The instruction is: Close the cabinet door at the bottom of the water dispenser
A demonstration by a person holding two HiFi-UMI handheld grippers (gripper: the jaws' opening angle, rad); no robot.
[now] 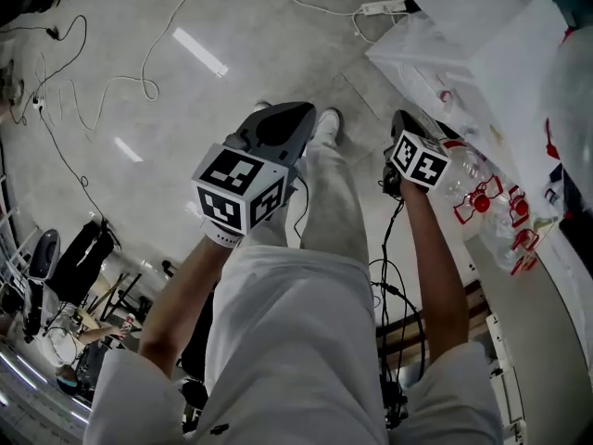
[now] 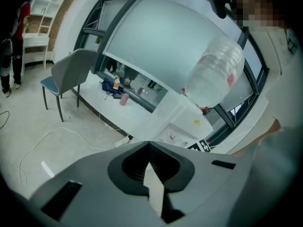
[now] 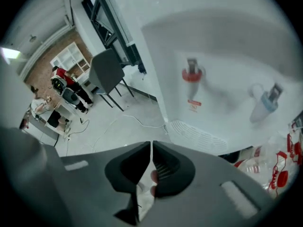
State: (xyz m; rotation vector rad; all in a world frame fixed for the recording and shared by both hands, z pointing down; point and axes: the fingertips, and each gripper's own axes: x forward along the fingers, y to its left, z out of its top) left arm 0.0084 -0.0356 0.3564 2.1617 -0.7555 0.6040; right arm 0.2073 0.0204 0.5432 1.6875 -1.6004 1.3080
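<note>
The white water dispenser (image 1: 500,54) stands at the upper right of the head view. The left gripper view shows it (image 2: 189,122) with a clear water bottle (image 2: 215,72) on top. The right gripper view faces its front (image 3: 227,56), with a red tap (image 3: 192,77), a blue tap (image 3: 267,103) and a drip tray (image 3: 196,135). No frame shows the bottom cabinet door. My left gripper (image 1: 301,109) (image 2: 149,143) is shut and holds nothing. Off the dispenser's near side, my right gripper (image 1: 398,117) (image 3: 151,143) is shut too, with nothing between its tips.
Several empty clear bottles with red labels (image 1: 482,202) (image 3: 277,174) lie beside the dispenser. Cables (image 1: 139,72) and a power strip (image 1: 380,7) lie on the grey floor. A grey chair (image 2: 66,77) (image 3: 106,74) stands by a low counter (image 2: 118,86). People (image 3: 71,91) stand far off.
</note>
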